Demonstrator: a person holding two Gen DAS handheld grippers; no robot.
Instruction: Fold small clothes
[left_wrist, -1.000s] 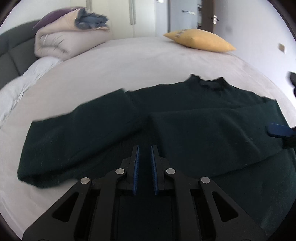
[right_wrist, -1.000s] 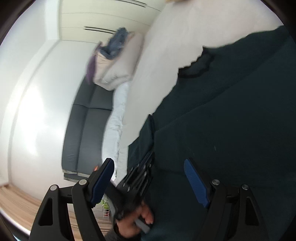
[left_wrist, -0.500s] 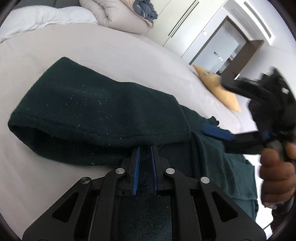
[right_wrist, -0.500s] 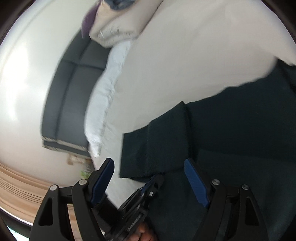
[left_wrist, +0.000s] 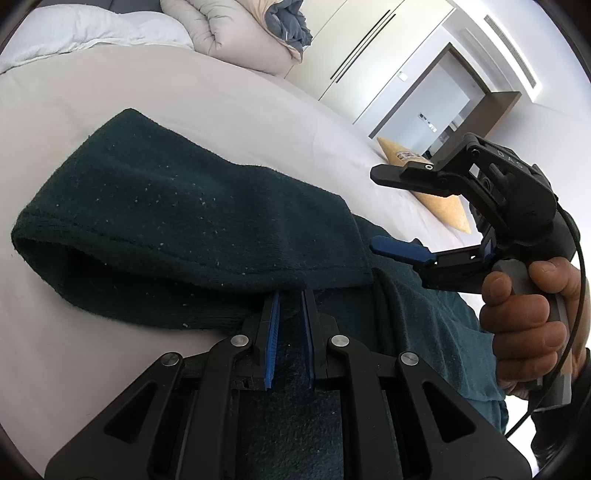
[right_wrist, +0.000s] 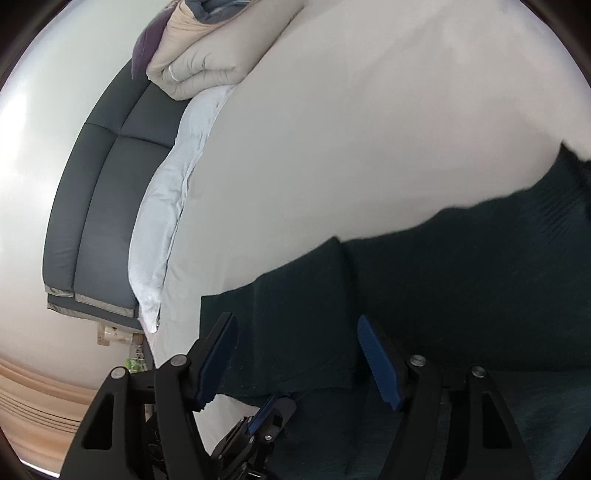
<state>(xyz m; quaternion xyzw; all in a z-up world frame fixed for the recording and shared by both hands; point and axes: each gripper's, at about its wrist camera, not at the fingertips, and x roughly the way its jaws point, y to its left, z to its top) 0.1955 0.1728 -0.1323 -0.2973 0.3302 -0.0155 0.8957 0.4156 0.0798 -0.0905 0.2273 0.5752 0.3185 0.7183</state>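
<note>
A dark green sweater (left_wrist: 192, 221) lies flat on the pale bed (left_wrist: 221, 96), with one sleeve folded across the body. My left gripper (left_wrist: 290, 295) sits at the sweater's edge, its jaws narrowly apart around a fold of fabric under the sleeve. My right gripper (right_wrist: 295, 325) is open wide and empty, hovering above the folded sleeve (right_wrist: 295, 314). It also shows in the left wrist view (left_wrist: 391, 210), held in a hand (left_wrist: 524, 317) at the right. The left gripper's tips show low in the right wrist view (right_wrist: 266, 410).
A folded beige duvet (left_wrist: 236, 33) and white bedding (left_wrist: 92, 33) lie at the head of the bed. A yellow pillow (left_wrist: 439, 199) lies at the far side. A grey headboard (right_wrist: 99, 184) stands beyond. Bare bed surface (right_wrist: 369, 129) spreads past the sweater.
My left gripper has swung left and dropped close to the sweater's edge under the sleeve. My right gripper has come across over the folded sleeve, still open.
</note>
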